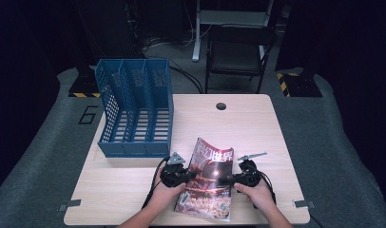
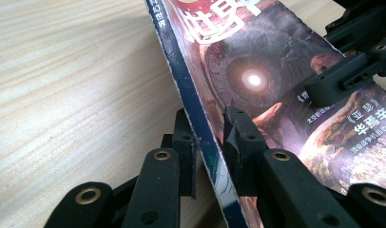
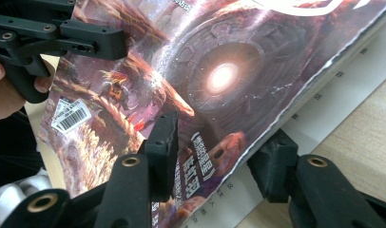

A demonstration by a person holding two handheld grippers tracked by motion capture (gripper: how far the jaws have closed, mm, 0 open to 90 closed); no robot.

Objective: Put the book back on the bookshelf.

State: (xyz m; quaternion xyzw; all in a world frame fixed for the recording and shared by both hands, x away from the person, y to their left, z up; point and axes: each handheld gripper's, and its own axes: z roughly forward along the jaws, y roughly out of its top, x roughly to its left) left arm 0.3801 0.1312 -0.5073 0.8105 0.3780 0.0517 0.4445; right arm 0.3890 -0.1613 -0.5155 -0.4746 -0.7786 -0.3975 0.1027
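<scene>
The left gripper (image 1: pixel 193 175) is pinching the magazine's (image 1: pixel 207 183) spine at nine o'clock. The right gripper (image 1: pixel 230 179) is straddling the three-o'clock edge, jaws spread apart. With one narrow grip, the magazine is probably risking sagging open or slipping out.

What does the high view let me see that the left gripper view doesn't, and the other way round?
The high view takes in the blue file rack, a black chair and the whole table. The left gripper view, up close, has the left gripper with its jaws closed on the dark spine of the magazine. Both include the magazine's cover, the wooden tabletop and the right gripper at the opposite edge.
</scene>
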